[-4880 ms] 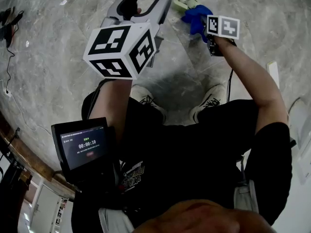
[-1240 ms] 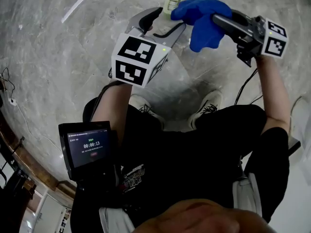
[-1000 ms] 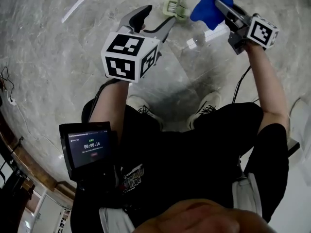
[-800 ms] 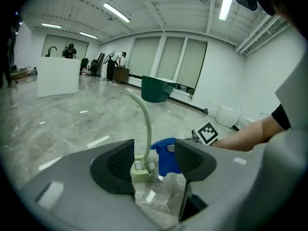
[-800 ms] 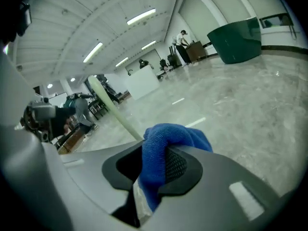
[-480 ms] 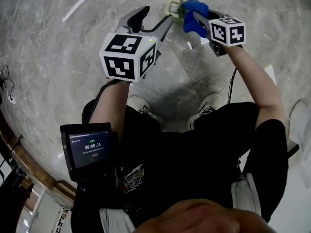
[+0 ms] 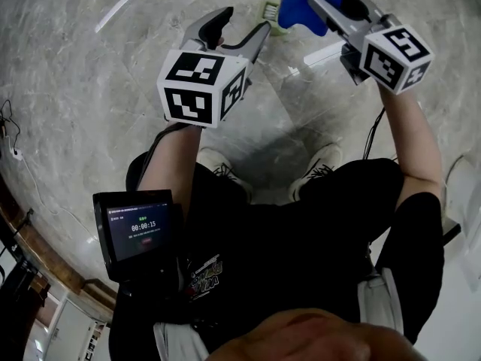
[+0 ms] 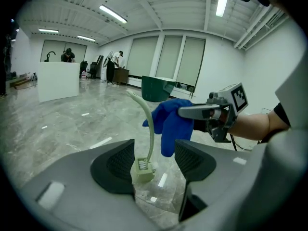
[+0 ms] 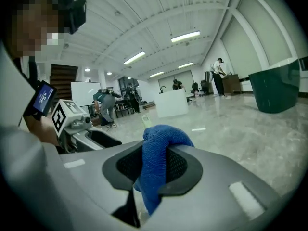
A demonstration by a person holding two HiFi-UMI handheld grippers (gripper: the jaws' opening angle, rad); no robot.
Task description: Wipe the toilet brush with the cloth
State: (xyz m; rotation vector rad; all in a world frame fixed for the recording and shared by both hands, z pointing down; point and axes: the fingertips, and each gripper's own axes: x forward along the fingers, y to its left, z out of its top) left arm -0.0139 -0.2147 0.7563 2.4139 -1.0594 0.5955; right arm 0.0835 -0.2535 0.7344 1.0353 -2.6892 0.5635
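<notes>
One blue cloth (image 7: 297, 12), one toilet brush (image 8: 143, 170)

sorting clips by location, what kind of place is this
Probably a big open office or lab hall, not a bathroom: a glossy marble-look floor, strip lights on a white ceiling, and people working in the distance beside tall blinded windows.

The right gripper (image 7: 322, 6) has lifted and rolled over since half a second ago, so its marker cube (image 7: 394, 55) now sits tilted. The blue cloth (image 7: 302, 4) it pinches has moved from beside the toilet brush (image 7: 269, 13) head up towards the handle.
</notes>
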